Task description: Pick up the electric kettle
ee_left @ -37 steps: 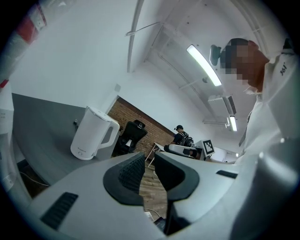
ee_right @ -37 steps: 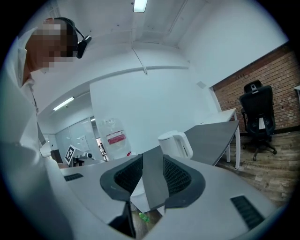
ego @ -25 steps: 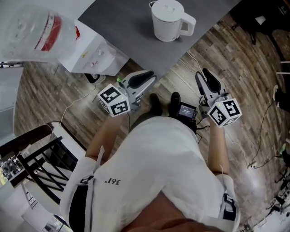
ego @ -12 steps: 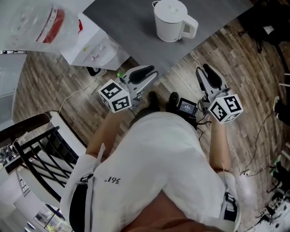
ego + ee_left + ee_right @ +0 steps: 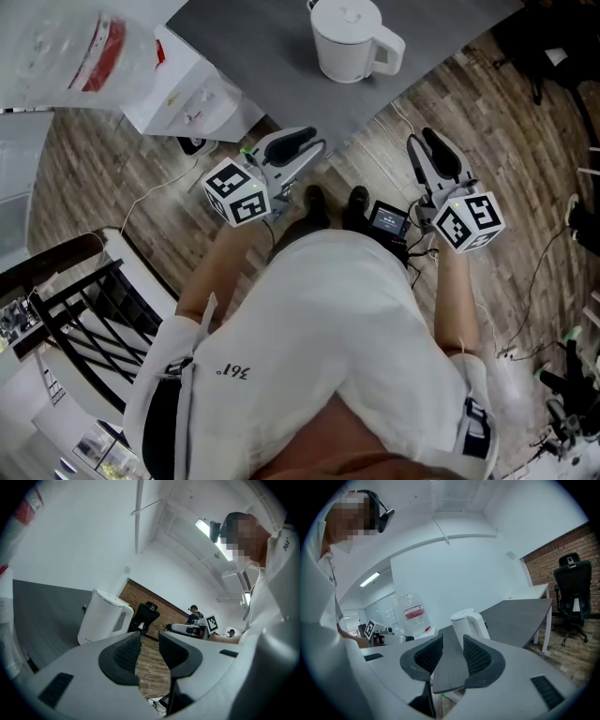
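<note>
The white electric kettle (image 5: 346, 39) stands upright on the grey table (image 5: 253, 56), handle to the right. Both grippers hang over the wooden floor, short of the table's near edge and pointing at it. My left gripper (image 5: 298, 147) is near the table corner; its jaws are opening, with a narrow gap and nothing between them. In the left gripper view the kettle (image 5: 100, 616) sits left of the left gripper (image 5: 150, 645). My right gripper (image 5: 433, 156) is open and empty. In the right gripper view the kettle (image 5: 468, 623) shows just beyond the right gripper (image 5: 453, 651).
A white water dispenser (image 5: 187, 98) with a clear bottle (image 5: 70, 47) stands left of the table. A black rack (image 5: 84, 328) is at lower left. Cables and a small black device (image 5: 386, 220) lie on the floor. A black office chair (image 5: 572, 597) stands far right.
Both grippers have edged a little closer to the table's edge. The kettle has not moved.
</note>
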The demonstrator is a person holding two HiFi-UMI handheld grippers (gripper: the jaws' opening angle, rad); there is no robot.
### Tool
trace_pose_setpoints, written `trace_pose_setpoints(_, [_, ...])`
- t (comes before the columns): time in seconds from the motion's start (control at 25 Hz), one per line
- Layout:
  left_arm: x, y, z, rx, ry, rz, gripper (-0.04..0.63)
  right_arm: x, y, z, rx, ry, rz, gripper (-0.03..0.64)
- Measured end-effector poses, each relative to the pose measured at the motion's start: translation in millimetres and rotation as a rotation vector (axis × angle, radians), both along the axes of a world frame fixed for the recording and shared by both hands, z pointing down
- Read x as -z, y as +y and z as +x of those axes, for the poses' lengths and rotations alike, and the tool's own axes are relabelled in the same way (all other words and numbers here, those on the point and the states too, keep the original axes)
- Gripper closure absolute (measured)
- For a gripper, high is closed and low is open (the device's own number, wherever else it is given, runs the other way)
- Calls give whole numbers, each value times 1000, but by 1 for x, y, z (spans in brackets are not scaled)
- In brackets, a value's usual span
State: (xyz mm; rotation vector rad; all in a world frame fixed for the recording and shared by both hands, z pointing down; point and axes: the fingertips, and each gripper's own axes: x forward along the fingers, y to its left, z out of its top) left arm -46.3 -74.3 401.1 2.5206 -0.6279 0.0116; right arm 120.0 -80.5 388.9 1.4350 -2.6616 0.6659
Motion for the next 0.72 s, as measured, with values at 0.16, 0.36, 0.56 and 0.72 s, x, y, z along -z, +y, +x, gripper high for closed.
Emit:
trace_pose_setpoints(0.16, [-1,-6,0,7,-7,1,489,0,-4,0,24,13,3,502])
trace_pose_setpoints(0.36, [-3,-13,-1,17,-17,3,486,-2,-11,1,23,25,2,502])
trace_pose_setpoints(0.56, [-7,-22,-4,26,-27,5,483,-6,-19,-3,42,47,4,502])
trace_pose_setpoints(0.72, [-11,-34,-8,31,-45,7,477,-9,-28,-6,59,64,6,502])
